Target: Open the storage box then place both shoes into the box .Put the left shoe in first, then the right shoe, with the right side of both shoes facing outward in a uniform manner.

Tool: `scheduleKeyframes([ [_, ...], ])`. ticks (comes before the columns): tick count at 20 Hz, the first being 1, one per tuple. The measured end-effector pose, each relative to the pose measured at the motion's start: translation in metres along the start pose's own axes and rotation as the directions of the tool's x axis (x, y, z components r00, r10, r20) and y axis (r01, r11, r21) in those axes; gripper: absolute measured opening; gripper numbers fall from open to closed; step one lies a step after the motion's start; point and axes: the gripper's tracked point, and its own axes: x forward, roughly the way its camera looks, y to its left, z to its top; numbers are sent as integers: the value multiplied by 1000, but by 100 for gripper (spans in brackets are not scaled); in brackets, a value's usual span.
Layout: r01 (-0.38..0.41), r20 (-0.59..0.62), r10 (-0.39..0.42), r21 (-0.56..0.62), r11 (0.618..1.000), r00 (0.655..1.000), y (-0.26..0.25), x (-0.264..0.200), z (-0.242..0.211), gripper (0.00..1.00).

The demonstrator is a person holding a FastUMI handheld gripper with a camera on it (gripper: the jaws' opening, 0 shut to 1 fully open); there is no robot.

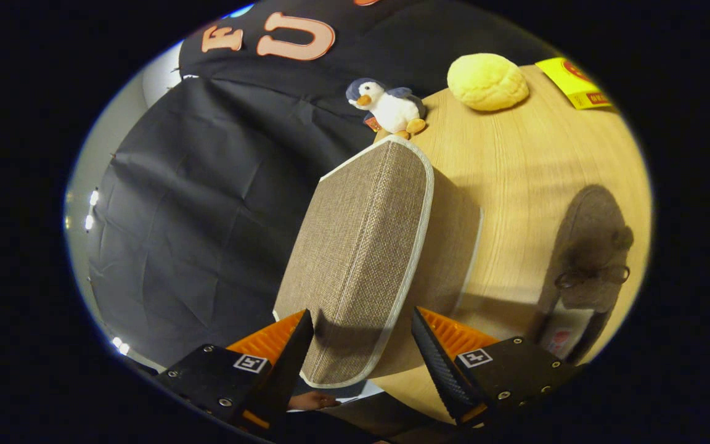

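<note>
The storage box [361, 246] is brown woven fabric with pale trim and stands on the wooden table [515, 166]. I see it from above its lid, with the view rolled sideways. My gripper [361, 317] straddles the lid's near edge. One finger [290, 357] lies on the lid's top face, and the other finger [435, 357] sits against the lid's side rim. The fingers are partly closed on that edge. A brown shoe [589, 246] with a small bow lies on the table beyond the box, off to the side of the second finger.
A plush penguin [389, 108] stands at the table's far edge just past the box. A yellow bun-shaped toy [487, 81] and a yellow packet [574, 81] lie farther along. Bare tabletop lies between the box and the shoe. Part of a hand [312, 401] shows below the fingers.
</note>
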Motion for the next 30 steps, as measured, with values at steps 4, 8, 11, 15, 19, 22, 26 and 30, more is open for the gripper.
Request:
scheduleKeyframes([
  [4,-76,7,75,119,990,997,3,9,-5,96],
  [8,-112,21,110,132,985,994,10,5,-5,95],
  [11,-127,50,121,131,983,991,14,-6,2,89],
  [15,-148,77,138,142,979,987,18,-17,9,83],
  [19,-191,101,177,151,970,979,28,-27,12,76],
  [22,-241,119,223,166,956,967,44,-37,16,76],
  [26,-290,168,262,168,942,950,58,-45,32,65],
  [30,-344,202,312,152,926,928,82,-43,43,46],
])
